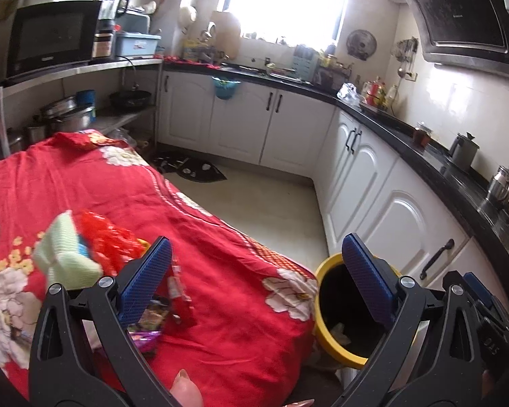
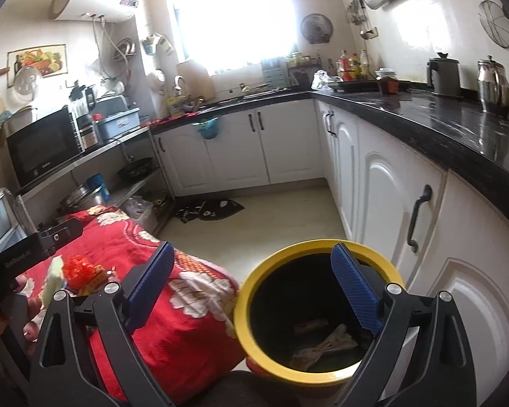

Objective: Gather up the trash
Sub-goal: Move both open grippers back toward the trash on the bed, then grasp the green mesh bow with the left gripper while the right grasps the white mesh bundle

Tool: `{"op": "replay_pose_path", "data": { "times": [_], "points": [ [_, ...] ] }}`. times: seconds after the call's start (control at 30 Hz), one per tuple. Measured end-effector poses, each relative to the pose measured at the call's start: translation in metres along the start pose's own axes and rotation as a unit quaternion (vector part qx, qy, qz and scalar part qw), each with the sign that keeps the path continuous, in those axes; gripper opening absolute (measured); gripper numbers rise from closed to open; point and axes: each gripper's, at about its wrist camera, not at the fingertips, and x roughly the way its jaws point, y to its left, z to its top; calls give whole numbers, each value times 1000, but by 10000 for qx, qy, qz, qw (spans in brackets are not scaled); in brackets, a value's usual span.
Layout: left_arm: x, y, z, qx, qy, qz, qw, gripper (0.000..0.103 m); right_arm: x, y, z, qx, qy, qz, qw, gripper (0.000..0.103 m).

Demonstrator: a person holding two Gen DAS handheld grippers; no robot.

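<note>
My left tongs [image 1: 256,249] are spread wide and hold nothing; they hang above the right edge of the red floral cloth [image 1: 200,224] covering the worktop. My right tongs [image 2: 251,259] are likewise spread and hold nothing, positioned over the yellow-rimmed bin [image 2: 251,278]. The bin stands on the floor just beside the worktop's right edge, with crumpled wrappers [image 2: 325,344] at its bottom. Remaining trash lies on the cloth near the left edge: a pale green packet [image 1: 64,254], red wrappers [image 1: 110,244], a purple foil wrapper [image 1: 147,337].
</note>
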Motion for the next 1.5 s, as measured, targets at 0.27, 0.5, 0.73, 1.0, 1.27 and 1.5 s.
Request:
{"op": "replay_pose_path", "data": {
  "times": [0.27,0.5,0.73,1.0,1.27,1.5],
  "points": [
    [-14,27,0,-96,-71,318,9994,92,-4,34,-2,-215,62,371,9991,92],
    [-22,62,-1,-227,-79,715,9972,92,-1,73,-9,-506,233,767,9955,92],
    [-33,99,-2,-367,-145,1053,9937,92,0,115,-18,-800,382,1209,9887,92],
    [-36,134,-3,-447,-42,1301,9905,92,3,156,-30,-1093,629,1639,9784,93],
    [-28,184,-3,-1071,278,1372,9843,92,12,186,-47,-1274,1024,2041,9652,93],
    [-5,223,-5,-1732,774,980,9769,92,28,218,-71,-1271,1633,2523,9453,93]
  ]
}}
